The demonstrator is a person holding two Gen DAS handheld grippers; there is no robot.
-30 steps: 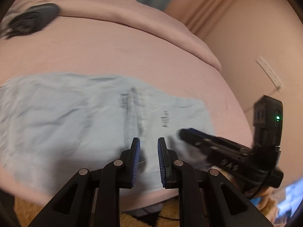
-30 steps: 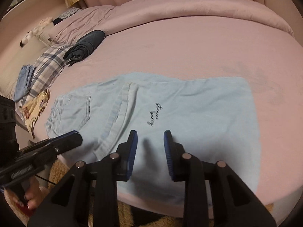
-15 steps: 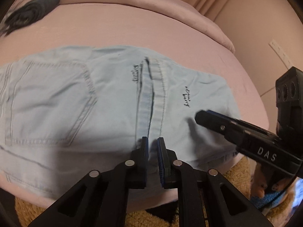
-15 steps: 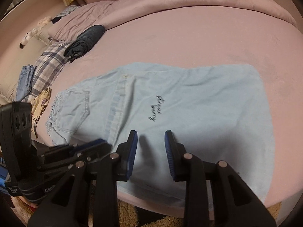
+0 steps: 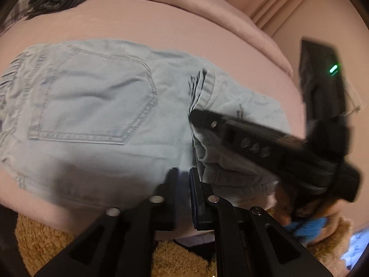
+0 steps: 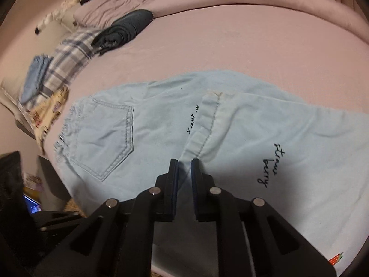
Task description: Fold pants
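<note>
Pink bed (image 6: 230,46) under pale pants (image 6: 150,124), both hand-held grippers (image 5: 183,180) (image 6: 184,170) clenched on hem, dark roll (image 6: 125,28) behind

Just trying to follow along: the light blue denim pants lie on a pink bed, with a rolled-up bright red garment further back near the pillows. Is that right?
Not quite. The rolled-up garment near the pillows is dark grey, not bright red; the right wrist view shows it best. The rest holds: the light blue denim pants lie on the pink bed.
</note>
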